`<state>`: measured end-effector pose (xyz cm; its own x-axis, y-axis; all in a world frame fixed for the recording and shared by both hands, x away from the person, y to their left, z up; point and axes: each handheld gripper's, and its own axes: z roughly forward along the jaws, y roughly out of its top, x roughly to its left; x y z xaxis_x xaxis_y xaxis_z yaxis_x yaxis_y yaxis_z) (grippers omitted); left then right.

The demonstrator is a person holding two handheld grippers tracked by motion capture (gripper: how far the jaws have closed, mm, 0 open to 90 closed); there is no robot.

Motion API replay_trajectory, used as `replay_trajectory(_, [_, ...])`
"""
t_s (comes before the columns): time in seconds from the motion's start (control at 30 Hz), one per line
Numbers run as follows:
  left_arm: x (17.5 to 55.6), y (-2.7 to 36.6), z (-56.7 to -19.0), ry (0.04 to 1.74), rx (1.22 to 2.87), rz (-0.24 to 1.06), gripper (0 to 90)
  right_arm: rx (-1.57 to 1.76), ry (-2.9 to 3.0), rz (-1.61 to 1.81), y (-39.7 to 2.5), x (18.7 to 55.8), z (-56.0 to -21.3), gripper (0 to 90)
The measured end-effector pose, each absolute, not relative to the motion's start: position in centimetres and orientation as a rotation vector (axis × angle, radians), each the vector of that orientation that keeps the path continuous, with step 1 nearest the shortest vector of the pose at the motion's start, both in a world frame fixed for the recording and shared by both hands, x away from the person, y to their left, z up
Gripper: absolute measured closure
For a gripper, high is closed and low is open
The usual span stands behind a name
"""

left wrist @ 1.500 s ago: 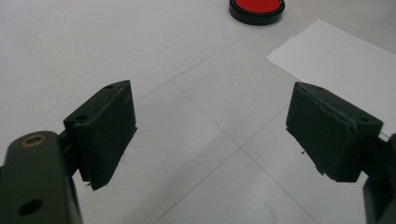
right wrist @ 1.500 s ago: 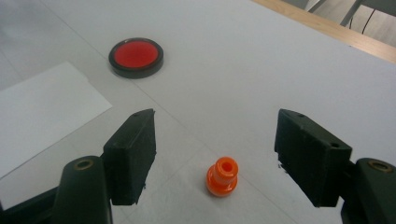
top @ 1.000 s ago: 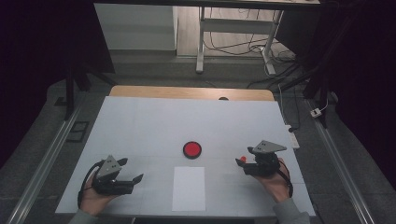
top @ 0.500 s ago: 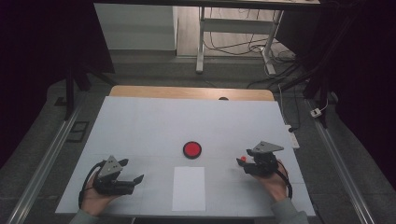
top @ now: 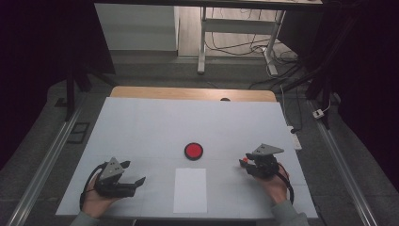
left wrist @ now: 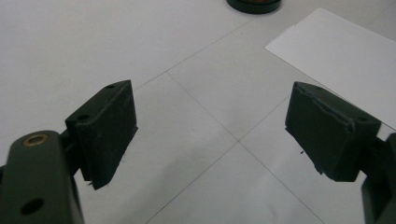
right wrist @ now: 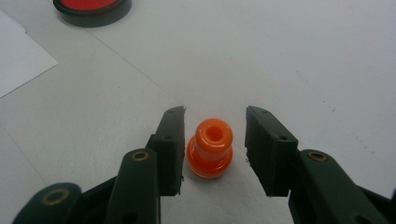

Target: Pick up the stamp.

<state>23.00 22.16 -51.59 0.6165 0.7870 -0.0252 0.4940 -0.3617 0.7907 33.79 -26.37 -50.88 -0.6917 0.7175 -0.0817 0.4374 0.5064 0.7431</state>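
A small orange plastic piece (right wrist: 211,148), like a spool with a hole in its top, stands upright on the white table (top: 155,127). My right gripper (right wrist: 215,114) is open around it, a black jaw on each side; the left jaw sits close to its base and a gap shows on the right. From above, the orange piece (top: 242,164) peeks out at the tip of the right gripper (top: 245,160). At the front left, my left gripper (top: 134,173) rests low over the table. Its jaws are wide open with bare table between them (left wrist: 210,100).
A round red button in a black ring (top: 193,150) lies mid-table, between the grippers and a little farther off. A white paper sheet (top: 190,190) lies in front of it near the table's front edge. A wooden strip (top: 188,93) borders the far edge.
My right gripper has drifted slightly toward the front edge. The left gripper, the button and the sheet have not moved.
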Motion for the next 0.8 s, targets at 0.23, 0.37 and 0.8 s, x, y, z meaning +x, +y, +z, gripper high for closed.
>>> replay_trajectory(0.23, [22.93, 22.12, -51.56, 1.003, 2.039, 0.461, 16.9, 0.956, 2.381, 1.015, -26.35, 33.80, -50.93, 66.9])
replay_trajectory(0.37, [22.92, 22.05, -51.57, 1.001, 2.042, 0.461, 16.9, 0.952, 2.386, 1.014, -26.37, 33.81, -50.98, 70.8])
replay_trajectory(0.8, [22.89, 22.12, -51.56, 1.000, 2.041, 0.461, 16.9, 0.962, 2.346, 1.079, -26.60, 33.54, -50.56, 71.9])
